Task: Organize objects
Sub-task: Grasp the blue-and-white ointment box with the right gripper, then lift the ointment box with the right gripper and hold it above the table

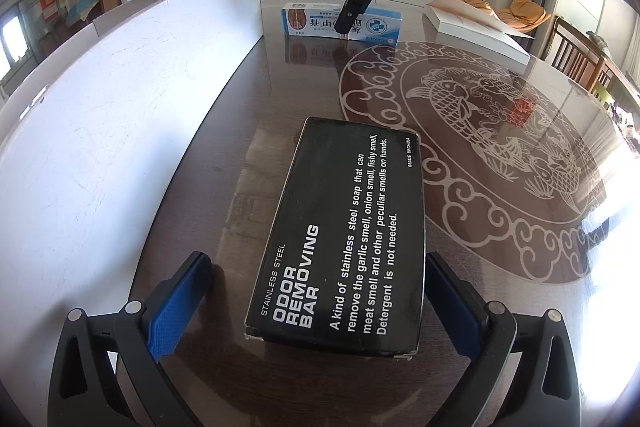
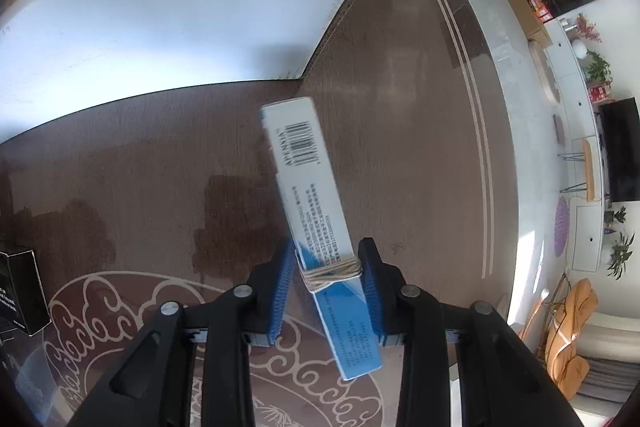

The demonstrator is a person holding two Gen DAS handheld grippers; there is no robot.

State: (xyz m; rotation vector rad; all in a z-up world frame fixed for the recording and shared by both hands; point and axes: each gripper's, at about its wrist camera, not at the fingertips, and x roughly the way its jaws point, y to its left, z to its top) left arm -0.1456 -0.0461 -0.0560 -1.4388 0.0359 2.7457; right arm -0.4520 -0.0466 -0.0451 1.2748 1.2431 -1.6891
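Observation:
A black box [image 1: 340, 239] marked "Odor Removing Bar" lies flat on the dark table, between the blue pads of my left gripper [image 1: 318, 303]. That gripper is open, with a gap on the left side. The box's corner shows at the left edge of the right wrist view [image 2: 20, 291]. Farther back, a hand holds my right gripper [image 1: 342, 29] pointing down onto a long blue-and-white box [image 1: 304, 21]. From the right wrist, that blue-and-white box [image 2: 308, 179], bound with a rubber band, sits tilted between the pads of my right gripper [image 2: 326, 267], which is shut on it.
A tall white cardboard wall [image 1: 120, 107] runs along the table's left side, and its corner [image 2: 160, 7] stands just beyond the blue-and-white box. A white book-like stack [image 1: 476, 27] lies at the back right. A fish pattern [image 1: 480, 115] covers the table's middle. Wooden chairs [image 1: 576, 55] stand past the right edge.

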